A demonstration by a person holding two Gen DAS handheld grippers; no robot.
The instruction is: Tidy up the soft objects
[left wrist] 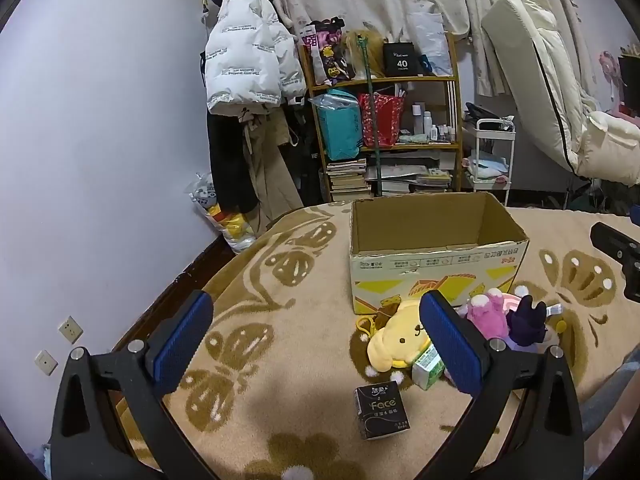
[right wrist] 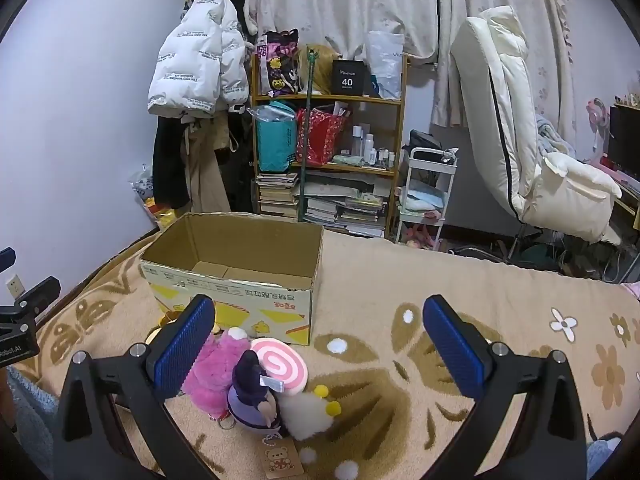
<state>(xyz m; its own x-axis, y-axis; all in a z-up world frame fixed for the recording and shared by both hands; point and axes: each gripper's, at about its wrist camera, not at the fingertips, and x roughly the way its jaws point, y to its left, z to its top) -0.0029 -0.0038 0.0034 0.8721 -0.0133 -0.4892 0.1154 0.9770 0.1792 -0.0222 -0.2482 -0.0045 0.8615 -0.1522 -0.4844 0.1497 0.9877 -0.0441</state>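
Note:
An open empty cardboard box stands on a beige patterned blanket; it also shows in the right wrist view. In front of it lies a pile of soft toys: a yellow dog plush, a pink plush, a dark purple plush, a pink swirl cushion and a white plush. A black tissue pack and a green carton lie beside them. My left gripper is open above the blanket, left of the pile. My right gripper is open above the pile's right side.
The blanket covers a bed that ends at a purple wall on the left. Beyond it stand a wooden shelf of bags and books, a hanging white jacket, a white cart and a cream recliner.

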